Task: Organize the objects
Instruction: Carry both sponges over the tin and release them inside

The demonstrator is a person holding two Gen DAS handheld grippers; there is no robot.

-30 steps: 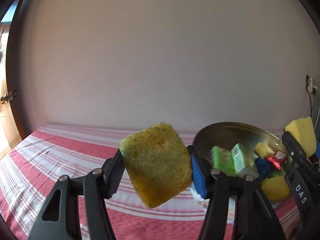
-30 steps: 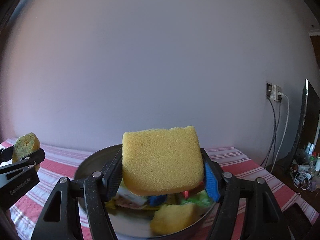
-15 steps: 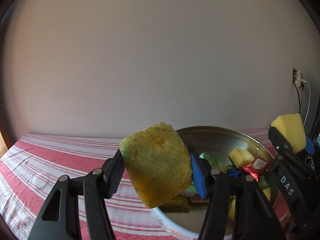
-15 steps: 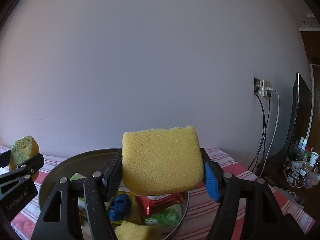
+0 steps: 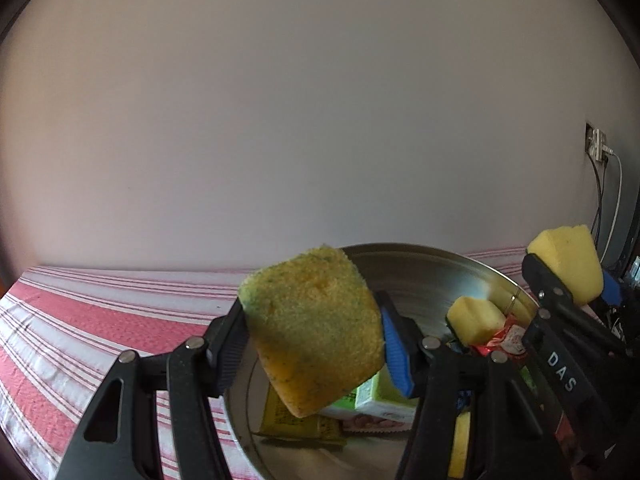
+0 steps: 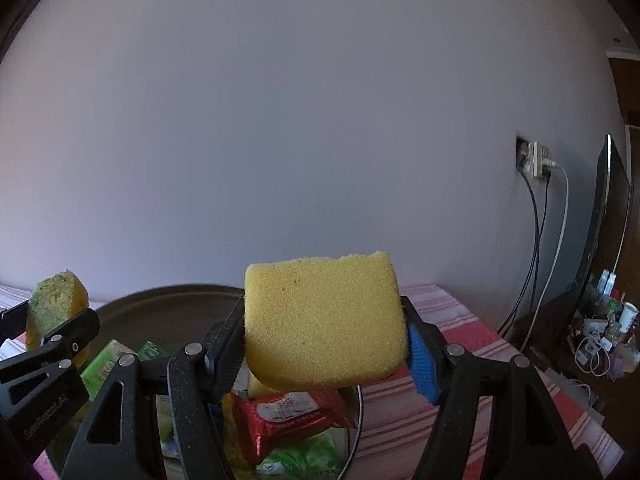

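My left tool (image 5: 314,330) grips a green-flecked sponge (image 5: 312,332), my right tool (image 6: 324,344) a yellow sponge (image 6: 324,320); only the right view shows wall cables (image 6: 536,248); the bowl's (image 5: 420,268) contents are half hidden.

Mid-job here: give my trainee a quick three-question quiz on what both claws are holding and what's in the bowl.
1. True or false: the left claw is empty.
2. Which sponge has a green-speckled face: A) the one in the left claw, B) the one in the right claw?
3. What colour is the shiny packet in the metal bowl?

Key: 1. False, it grips the scrub sponge. 2. A; the right claw's yellow sponge is plain. 3. Red.
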